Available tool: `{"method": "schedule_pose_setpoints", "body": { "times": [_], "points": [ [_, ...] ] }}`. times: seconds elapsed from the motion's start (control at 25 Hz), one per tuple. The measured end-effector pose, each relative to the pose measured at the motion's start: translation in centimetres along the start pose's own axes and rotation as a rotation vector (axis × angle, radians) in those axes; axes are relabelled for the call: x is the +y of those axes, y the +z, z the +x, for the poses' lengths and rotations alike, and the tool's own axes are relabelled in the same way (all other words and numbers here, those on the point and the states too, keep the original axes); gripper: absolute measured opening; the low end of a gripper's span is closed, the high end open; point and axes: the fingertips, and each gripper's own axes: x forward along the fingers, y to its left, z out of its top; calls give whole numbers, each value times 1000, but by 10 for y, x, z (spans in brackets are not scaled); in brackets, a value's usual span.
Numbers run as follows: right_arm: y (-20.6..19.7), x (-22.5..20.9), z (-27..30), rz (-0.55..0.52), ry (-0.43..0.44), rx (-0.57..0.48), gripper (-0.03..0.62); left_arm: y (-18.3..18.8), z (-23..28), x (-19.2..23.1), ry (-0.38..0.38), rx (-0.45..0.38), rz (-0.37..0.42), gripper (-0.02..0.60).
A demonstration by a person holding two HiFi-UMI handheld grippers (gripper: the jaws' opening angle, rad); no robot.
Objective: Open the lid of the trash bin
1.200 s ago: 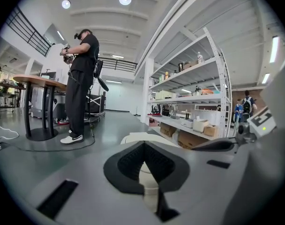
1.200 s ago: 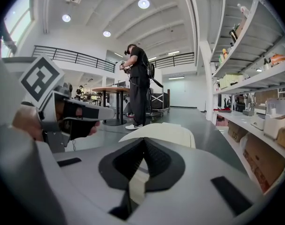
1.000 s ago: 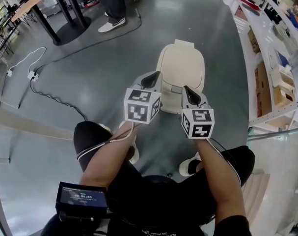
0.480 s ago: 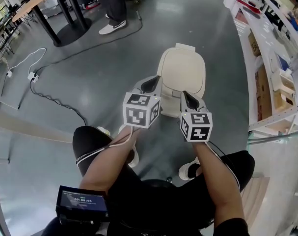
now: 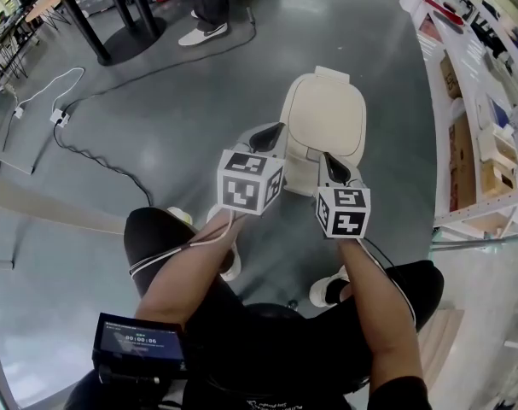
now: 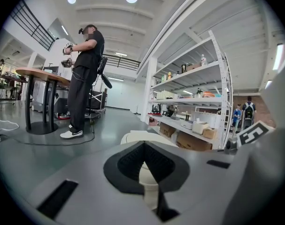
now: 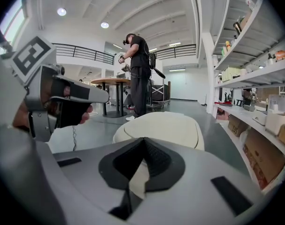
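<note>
Far left of the head view, a white cable (image 5: 79, 148) is snaking across the grey floor (image 5: 182, 126). Past it, the black foot of a worktop (image 5: 126, 32) is sitting on the floor, with somebody's white shoe (image 5: 203, 32) just beside it.

Moving right, the left tongs (image 5: 271, 131) are hanging over the near-left edge of the trash bin (image 5: 327, 118). Their own camera is showing the two tips pressed together with nothing caught between them, just cream plastic peeking through the gap lower down.

The bin is standing on the floor right in front of the person's knees, between the two tongs and a bit beyond them. It's cream and oval-ish, and its long axis is running straight away from the person. The small hinge block (image 5: 331, 75) is at the far end and the front lip is pointing back toward the tongs. The lid is lying flat, so it's not open yet.

The right tongs (image 5: 329, 162) are hovering over the near-right corner of the bin, tips also closed on nothing. I can't tell if either pair is actually touching the lid.

Along the right edge, white shelves (image 5: 489, 101) are holding cardboard boxes.
</note>
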Motion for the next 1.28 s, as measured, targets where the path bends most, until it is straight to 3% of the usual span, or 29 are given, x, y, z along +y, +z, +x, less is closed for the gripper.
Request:
{"method": "schedule_pose_setpoints", "body": {
  "times": [1.28],
  "points": [
    [-5, 9, 0, -16, 10, -2, 5, 1, 1, -5, 12, -16, 16, -3]
  ]
}}
